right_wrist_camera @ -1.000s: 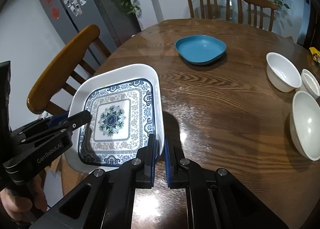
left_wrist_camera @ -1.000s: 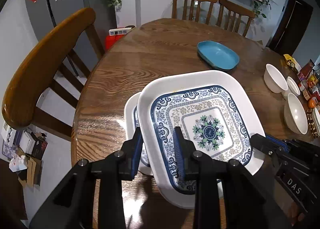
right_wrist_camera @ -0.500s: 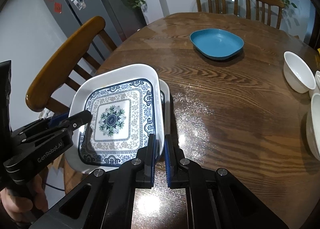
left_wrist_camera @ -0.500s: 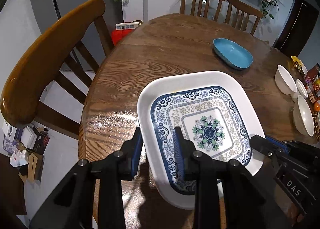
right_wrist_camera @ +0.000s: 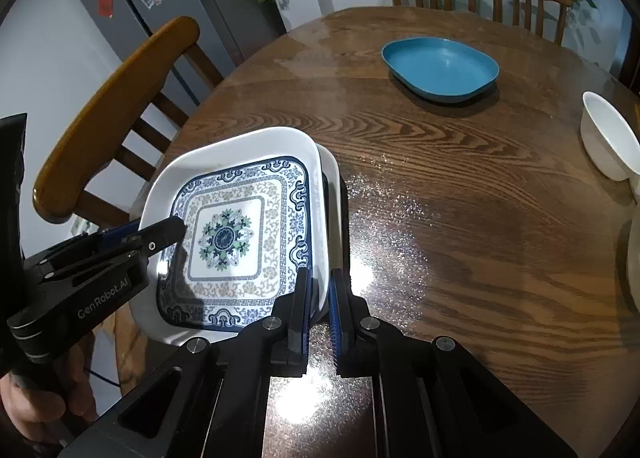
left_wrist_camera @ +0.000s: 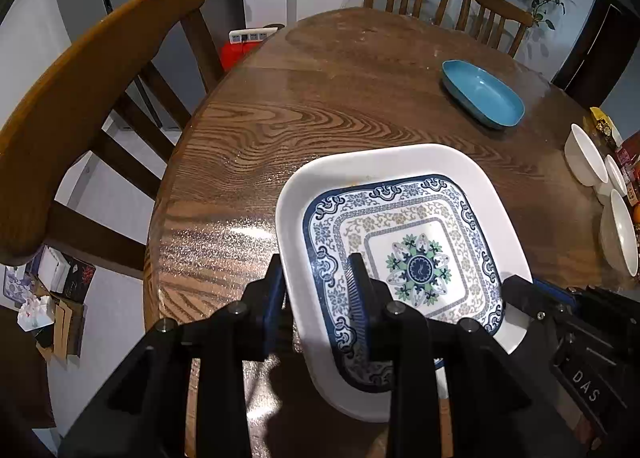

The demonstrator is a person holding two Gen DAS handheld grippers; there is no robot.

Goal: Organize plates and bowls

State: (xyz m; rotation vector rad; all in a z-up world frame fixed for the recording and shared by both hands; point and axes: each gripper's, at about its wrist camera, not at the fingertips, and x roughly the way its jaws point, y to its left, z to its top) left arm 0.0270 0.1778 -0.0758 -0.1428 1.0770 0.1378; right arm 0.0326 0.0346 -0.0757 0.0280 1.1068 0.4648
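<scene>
Chairs numbered three in the left wrist view: one chair (left_wrist_camera: 92, 98) filled the left of the frame beside the round wooden bench (left_wrist_camera: 320, 106), and two more stood at the upper middle behind the bench's far edge. At lower centre the left hand-held gripper (left_wrist_camera: 318, 298) was clamped on the left rim of a square patterned plate (left_wrist_camera: 404, 258), one finger under the rim and one on the blue border, the jaws at a narrow spread. That plate filled the lower middle of the frame, tilted above the bench. At lower right the right hand-held gripper (left_wrist_camera: 520, 294) met the plate's right edge. One blue dish (left_wrist_camera: 484, 98) sat on the bench at upper right, well apart from the plate. Three white bowls (left_wrist_camera: 586, 160) lined the right edge of the frame, close together.

In the right wrist view, the left hand-held gripper (right_wrist_camera: 176, 228) reached in from the left, held by a hand (right_wrist_camera: 36, 406) at lower left. The patterned plate (right_wrist_camera: 236, 226) lay left of centre, and a second white plate's edge (right_wrist_camera: 332, 186) showed just beneath its right side. The right hand-held gripper (right_wrist_camera: 318, 298) pinched the upper plate's right rim, jaws nearly together. The blue dish (right_wrist_camera: 440, 66) sat at upper right, and one white bowl (right_wrist_camera: 608, 138) at the right edge.
</scene>
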